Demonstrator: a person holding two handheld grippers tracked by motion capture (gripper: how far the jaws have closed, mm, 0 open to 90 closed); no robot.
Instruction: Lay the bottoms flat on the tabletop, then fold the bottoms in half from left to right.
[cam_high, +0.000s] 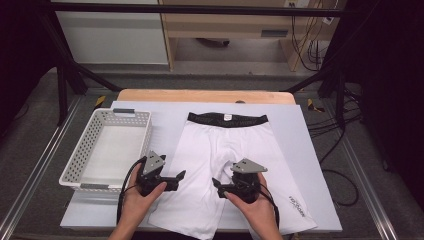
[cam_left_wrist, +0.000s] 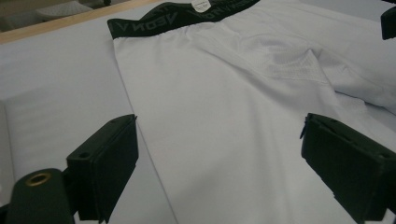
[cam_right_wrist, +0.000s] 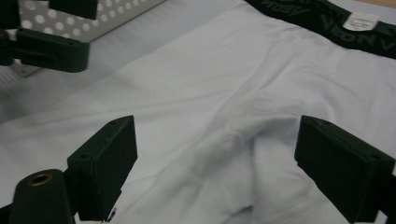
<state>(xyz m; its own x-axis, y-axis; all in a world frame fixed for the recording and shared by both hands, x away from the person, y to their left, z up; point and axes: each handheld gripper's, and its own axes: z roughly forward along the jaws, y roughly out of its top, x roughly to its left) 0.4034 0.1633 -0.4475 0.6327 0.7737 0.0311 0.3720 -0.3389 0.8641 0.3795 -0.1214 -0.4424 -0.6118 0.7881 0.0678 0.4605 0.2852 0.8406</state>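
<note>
Lying flat on the pale blue sheet (cam_high: 300, 150) that covers the wooden table (cam_high: 200, 95) is a pair of white stretch-fabric shorts with a black lettered waistband (cam_high: 215, 150), the waistband at the far side and the two legs reaching toward the person. The left gripper (cam_high: 176, 179) hangs just over the outer edge of the shorts' left leg, its jaws standing wide with nothing between them; in the left gripper view the white fabric (cam_left_wrist: 224, 121) and the sheet's edge lie below the gap. The right gripper (cam_high: 220, 185) sits near the crotch seam, between the two legs, its jaws likewise wide apart and gripping nothing, with creased cloth (cam_right_wrist: 224, 140) beneath. A white perforated plastic basket (cam_high: 85, 150) stands just beside the shorts, to the left.
</note>
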